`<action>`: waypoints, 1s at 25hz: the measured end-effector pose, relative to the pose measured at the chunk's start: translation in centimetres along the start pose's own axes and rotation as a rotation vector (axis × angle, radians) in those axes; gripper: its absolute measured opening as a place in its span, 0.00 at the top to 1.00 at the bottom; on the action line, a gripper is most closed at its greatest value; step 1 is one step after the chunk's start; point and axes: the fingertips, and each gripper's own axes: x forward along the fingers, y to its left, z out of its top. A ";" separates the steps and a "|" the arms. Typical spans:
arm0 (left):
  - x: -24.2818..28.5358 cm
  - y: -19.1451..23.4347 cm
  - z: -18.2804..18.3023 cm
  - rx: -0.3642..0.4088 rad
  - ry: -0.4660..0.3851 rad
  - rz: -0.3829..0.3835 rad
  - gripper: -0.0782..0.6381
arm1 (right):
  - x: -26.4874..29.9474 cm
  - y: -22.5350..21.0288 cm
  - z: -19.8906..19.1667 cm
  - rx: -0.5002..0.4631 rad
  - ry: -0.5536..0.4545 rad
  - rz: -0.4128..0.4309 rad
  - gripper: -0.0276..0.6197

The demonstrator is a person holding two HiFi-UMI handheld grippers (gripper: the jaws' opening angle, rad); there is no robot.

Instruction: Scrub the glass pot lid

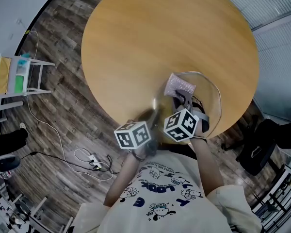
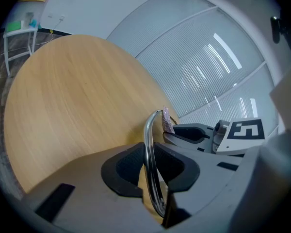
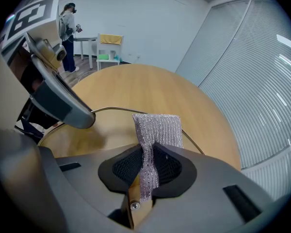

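The glass pot lid (image 1: pixel 207 89) is held tilted over the near edge of the round wooden table (image 1: pixel 150 38). My left gripper (image 1: pixel 148 118) is shut on the lid's metal rim (image 2: pixel 147 140), which runs upright between its dark pads (image 2: pixel 123 168). My right gripper (image 1: pixel 182 99) is shut on a silvery scrub cloth (image 3: pixel 155 130). The cloth (image 1: pixel 179 85) lies against the lid's face, near the far part of the rim (image 3: pixel 111 109). In the left gripper view the cloth (image 2: pixel 167 122) shows edge-on beside the right gripper's finger (image 2: pixel 191 132).
A white stand (image 1: pixel 20 74) with yellow and green items is on the wooden floor at the left. Cables and a power strip (image 1: pixel 93 160) lie below the table. A black bag (image 1: pixel 256 152) sits at the right. A person (image 3: pixel 68 23) stands far off.
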 end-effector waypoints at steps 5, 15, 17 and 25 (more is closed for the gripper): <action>0.0 0.0 0.3 0.001 -0.008 0.001 0.79 | 0.1 -0.6 -0.3 0.008 0.001 -0.020 0.84; 0.1 0.0 0.5 -0.003 -0.011 -0.003 0.79 | 0.4 -1.8 -1.3 0.026 0.026 -0.049 0.84; 0.0 -0.1 0.5 -0.002 -0.011 -0.004 0.79 | 0.4 -2.1 -1.6 0.033 0.031 -0.054 0.84; 0.0 -0.2 0.5 -0.001 -0.014 -0.002 0.79 | 0.1 -3.3 -2.8 0.067 0.055 -0.079 0.84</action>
